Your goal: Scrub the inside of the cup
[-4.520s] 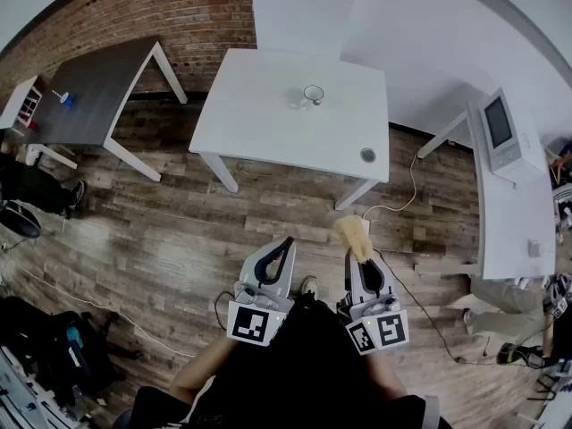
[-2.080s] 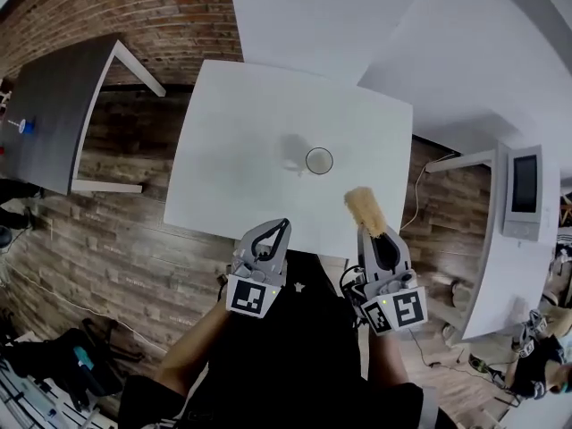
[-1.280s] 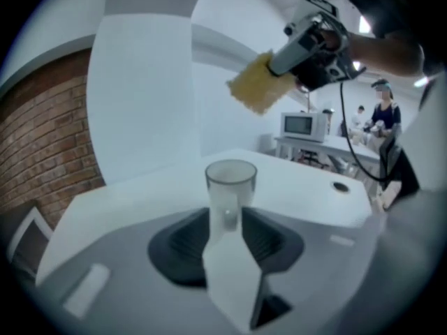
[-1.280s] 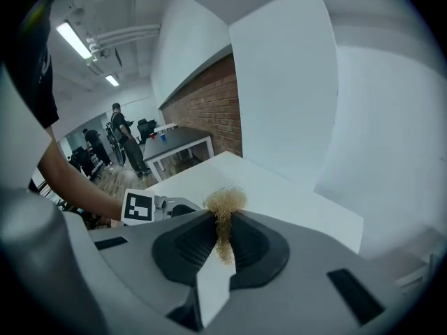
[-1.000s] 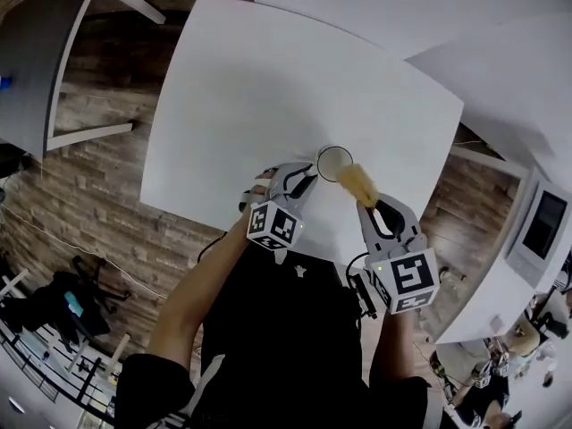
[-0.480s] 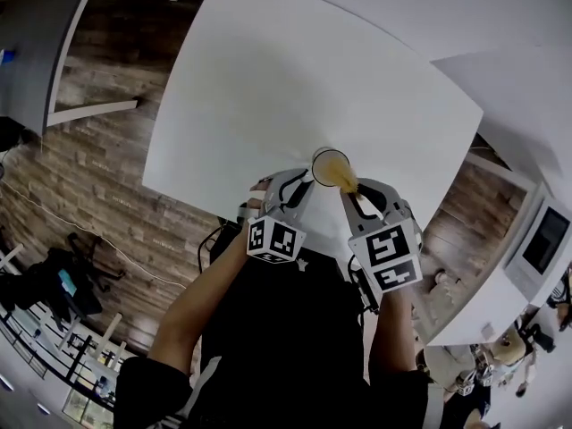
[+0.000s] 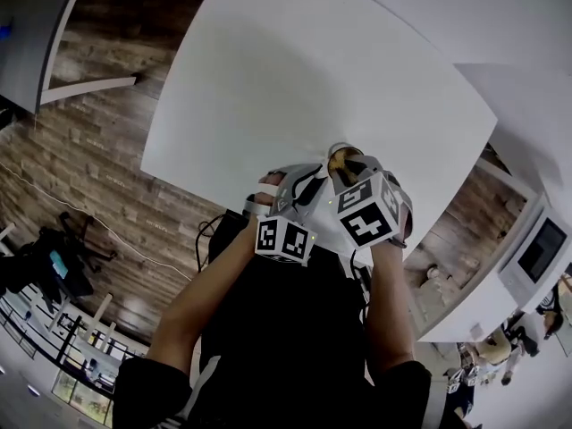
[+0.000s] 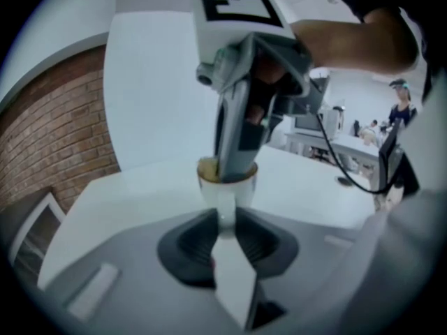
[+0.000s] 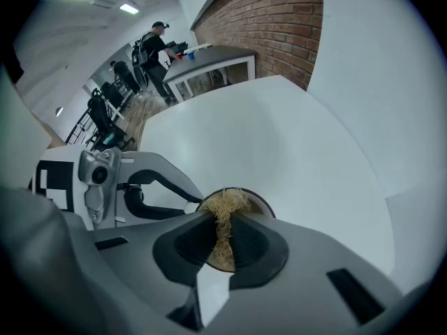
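A white cup (image 7: 337, 155) stands near the front edge of the white table (image 7: 295, 70). My left gripper (image 7: 319, 176) is shut on the cup's handle from the near side. In the left gripper view the cup (image 8: 227, 189) sits upright just past the jaws of the left gripper (image 8: 225, 218). My right gripper (image 7: 345, 164) points steeply down over the cup, shut on a tan fibrous scrubber (image 9: 225, 206). The scrubber's tip fills the cup's mouth (image 9: 265, 206). The right gripper (image 8: 235, 160) hides most of the cup's inside.
A grey table (image 7: 22, 34) stands at the far left over wooden floor (image 7: 98, 177). Another white table (image 7: 536, 96) adjoins on the right, with a monitor (image 7: 542, 250) beyond. People (image 9: 155, 44) stand near a brick wall (image 9: 272, 19) in the background.
Since a second ago the right gripper has swung over the cup and pushed the scrubber down into it. The left gripper has stayed at the cup's handle.
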{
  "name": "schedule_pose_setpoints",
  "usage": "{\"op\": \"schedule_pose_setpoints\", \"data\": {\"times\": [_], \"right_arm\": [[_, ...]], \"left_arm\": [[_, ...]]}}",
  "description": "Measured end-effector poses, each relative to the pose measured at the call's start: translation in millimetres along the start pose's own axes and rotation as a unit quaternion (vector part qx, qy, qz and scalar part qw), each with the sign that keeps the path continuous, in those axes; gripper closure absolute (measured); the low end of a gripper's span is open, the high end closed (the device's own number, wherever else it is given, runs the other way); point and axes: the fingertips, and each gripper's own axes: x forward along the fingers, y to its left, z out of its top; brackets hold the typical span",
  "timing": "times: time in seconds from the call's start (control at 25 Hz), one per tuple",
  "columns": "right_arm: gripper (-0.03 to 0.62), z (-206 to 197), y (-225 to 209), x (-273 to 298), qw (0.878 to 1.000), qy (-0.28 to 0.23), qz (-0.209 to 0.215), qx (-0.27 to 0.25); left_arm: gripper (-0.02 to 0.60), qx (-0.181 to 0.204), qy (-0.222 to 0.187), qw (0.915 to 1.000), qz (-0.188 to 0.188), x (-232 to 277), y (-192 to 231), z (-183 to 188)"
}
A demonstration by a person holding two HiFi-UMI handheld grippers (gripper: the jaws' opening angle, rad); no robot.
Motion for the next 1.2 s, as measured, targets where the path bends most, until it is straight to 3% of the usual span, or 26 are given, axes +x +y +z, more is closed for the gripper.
{"op": "schedule_pose_setpoints", "data": {"times": [0.24, 0.48, 0.72, 0.88, 1.0, 1.12, 1.2], "right_arm": [[0.56, 8.6, -2.5, 13.6, 1.0, 0.025, -0.006, -0.016], [0.56, 3.4, 28.6, -32.9, 0.992, 0.043, 0.064, -0.102], [0.56, 0.2, 19.5, -12.6, 0.988, 0.087, 0.074, -0.103], [0.559, 7.5, 7.3, 12.8, 0.993, 0.075, 0.028, -0.092], [0.559, 12.6, -2.4, 12.7, 0.996, 0.032, -0.044, -0.074], [0.559, 14.3, -12.8, -13.3, 0.99, 0.007, -0.126, -0.07], [0.559, 11.0, -16.8, -36.0, 0.986, 0.012, -0.152, -0.074]], "left_arm": [[0.505, -0.012, -0.002, 0.9999, 0.006, -2.1, 4.9, -2.5], [0.508, -0.033, 0.011, 0.9993, 0.016, -6.5, 8.8, -5.5], [0.508, -0.027, 0.011, 0.9995, 0.014, -5.1, 9.2, -6.7], [0.508, -0.021, 0.013, 0.9996, 0.011, -4.0, 10.1, -5.2], [0.508, -0.029, 0.016, 0.9994, 0.015, -4.1, 12.2, -5.4], [0.508, -0.037, 0.017, 0.999, 0.018, -3.7, 14.5, -4.6], [0.508, -0.037, 0.017, 0.999, 0.016, -3.3, 13.5, -3.6]]}}
